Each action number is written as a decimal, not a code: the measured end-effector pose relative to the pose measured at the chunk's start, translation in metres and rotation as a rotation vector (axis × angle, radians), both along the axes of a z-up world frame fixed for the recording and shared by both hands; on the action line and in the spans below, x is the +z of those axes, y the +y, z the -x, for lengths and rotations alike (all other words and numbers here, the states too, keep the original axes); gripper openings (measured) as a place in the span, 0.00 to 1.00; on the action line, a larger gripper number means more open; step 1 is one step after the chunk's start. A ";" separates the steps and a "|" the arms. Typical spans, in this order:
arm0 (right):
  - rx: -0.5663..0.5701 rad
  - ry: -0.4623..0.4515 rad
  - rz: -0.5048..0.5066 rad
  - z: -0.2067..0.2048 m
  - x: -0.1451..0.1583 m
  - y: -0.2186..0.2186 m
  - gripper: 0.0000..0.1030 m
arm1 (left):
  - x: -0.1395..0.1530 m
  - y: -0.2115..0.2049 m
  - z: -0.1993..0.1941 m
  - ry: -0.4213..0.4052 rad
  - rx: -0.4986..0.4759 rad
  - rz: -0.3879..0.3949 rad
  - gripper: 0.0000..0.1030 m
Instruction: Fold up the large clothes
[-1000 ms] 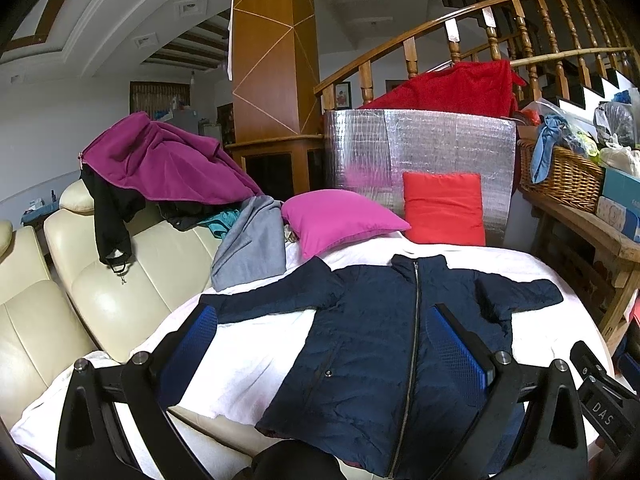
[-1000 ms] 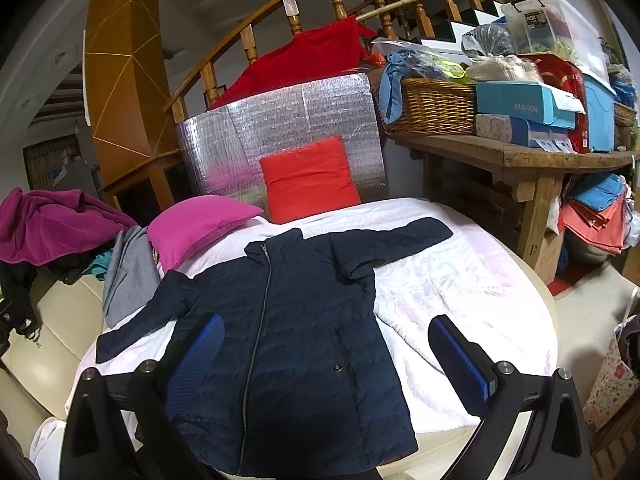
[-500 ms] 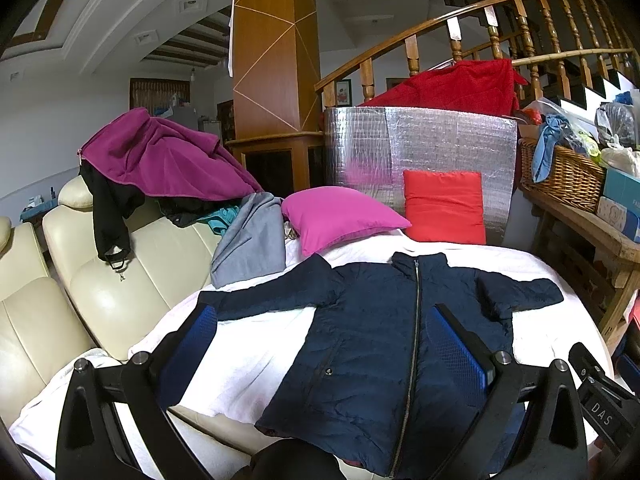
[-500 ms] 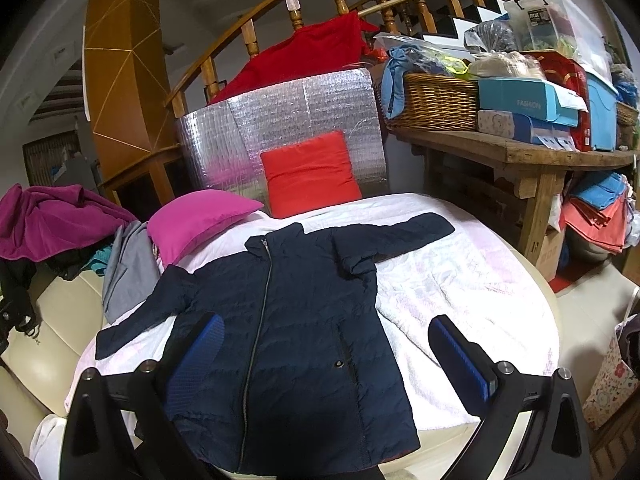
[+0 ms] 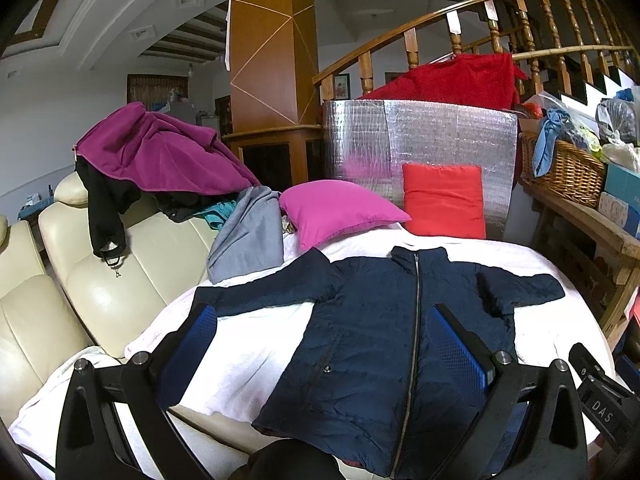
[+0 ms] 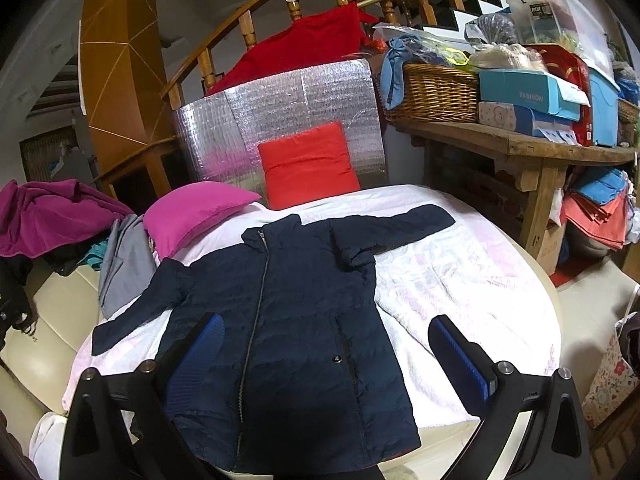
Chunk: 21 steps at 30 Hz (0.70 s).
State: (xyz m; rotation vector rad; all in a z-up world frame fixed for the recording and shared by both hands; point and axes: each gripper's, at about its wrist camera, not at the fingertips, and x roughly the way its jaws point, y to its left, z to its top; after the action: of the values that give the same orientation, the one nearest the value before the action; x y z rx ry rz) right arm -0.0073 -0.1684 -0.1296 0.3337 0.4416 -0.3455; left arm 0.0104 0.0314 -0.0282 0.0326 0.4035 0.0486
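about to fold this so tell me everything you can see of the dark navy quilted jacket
The dark navy quilted jacket lies flat, front side up, on the white textured blanket, collar toward the cushions and hem nearest the cameras. It looks like padded, lightly puffy fabric with stitched rows. A metal zipper runs closed up its centre, and a slanted pocket with a snap shows on each side. Both sleeves spread outward. Neither open gripper touches it. Nothing rests on it.

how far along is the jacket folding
Done: the navy jacket lies flat, zipped, sleeves spread on the white blanket. In hand: nothing; the left gripper and right gripper hover open. Left: every fold, sleeves and body.
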 end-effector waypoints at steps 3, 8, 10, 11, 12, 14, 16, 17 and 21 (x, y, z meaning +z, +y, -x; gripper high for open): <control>-0.020 0.006 -0.012 -0.003 -0.003 -0.009 1.00 | -0.005 -0.003 -0.007 0.014 -0.002 -0.006 1.00; -0.043 0.007 -0.050 -0.007 -0.010 -0.031 1.00 | -0.020 -0.004 -0.032 0.082 -0.021 0.013 1.00; -0.027 -0.003 -0.082 -0.010 -0.013 -0.043 1.00 | -0.030 -0.003 -0.048 0.138 -0.026 0.030 1.00; -0.019 -0.007 -0.098 -0.012 -0.014 -0.048 1.00 | -0.035 -0.002 -0.054 0.160 -0.027 0.037 1.00; -0.014 -0.010 -0.122 -0.015 -0.016 -0.056 1.00 | -0.041 -0.002 -0.062 0.180 -0.025 0.044 1.00; 0.018 -0.011 -0.165 -0.024 -0.019 -0.070 1.00 | -0.051 -0.001 -0.080 0.202 0.000 0.045 1.00; 0.045 -0.015 -0.229 -0.034 -0.023 -0.086 1.00 | -0.057 0.000 -0.097 0.206 0.022 0.042 1.00; 0.055 -0.017 -0.256 -0.039 -0.025 -0.093 1.00 | -0.062 -0.002 -0.112 0.214 0.038 0.037 1.00; 0.112 -0.011 -0.424 -0.066 -0.041 -0.127 1.00 | -0.077 -0.010 -0.157 0.238 0.053 0.042 1.00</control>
State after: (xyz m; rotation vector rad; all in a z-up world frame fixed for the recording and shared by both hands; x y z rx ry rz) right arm 0.0589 -0.2952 -0.1704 0.7204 0.5203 -0.1375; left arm 0.1673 0.0210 -0.1053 -0.0137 0.6436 0.0891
